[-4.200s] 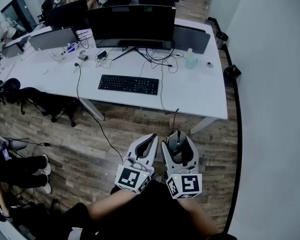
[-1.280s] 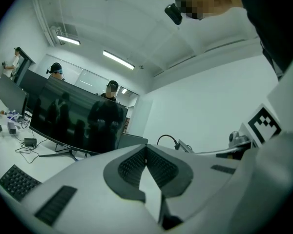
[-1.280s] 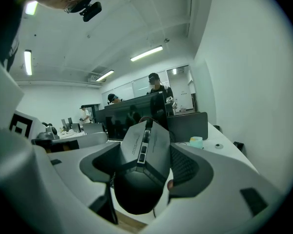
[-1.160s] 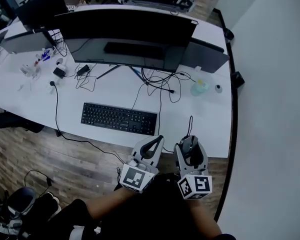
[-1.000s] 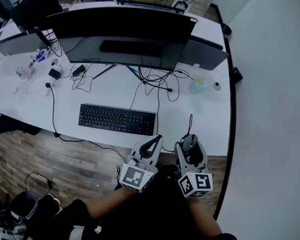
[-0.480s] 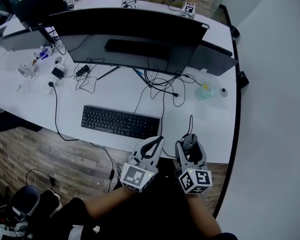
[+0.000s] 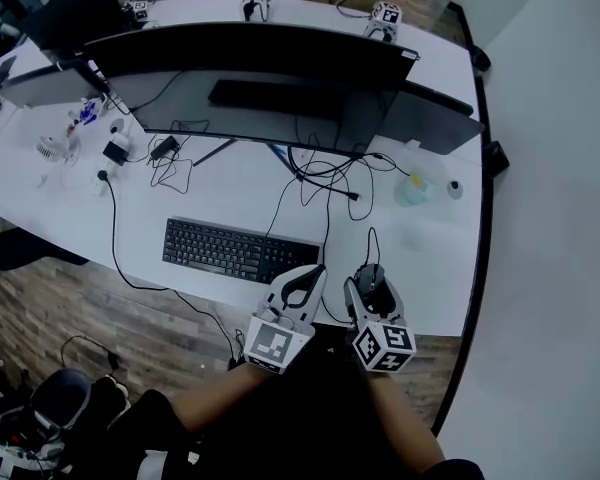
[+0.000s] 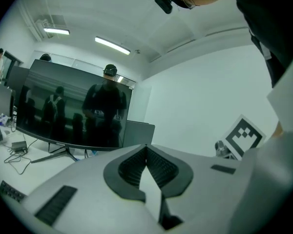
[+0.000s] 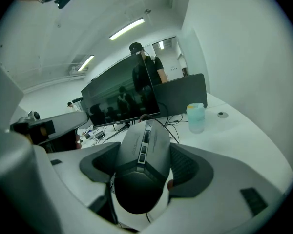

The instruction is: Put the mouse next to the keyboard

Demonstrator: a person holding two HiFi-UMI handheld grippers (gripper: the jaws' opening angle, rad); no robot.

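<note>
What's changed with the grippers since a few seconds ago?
The left gripper and right gripper moved from over the wooden floor to the white desk's near edge, bringing the dark grey mouse right of the black keyboard. Unchanged: right clamps the mouse, left shut, empty.

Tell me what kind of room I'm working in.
Probably an open-plan office: a long white desk carrying a wide monitor, a keyboard and loose cables, with another screen further along.
</note>
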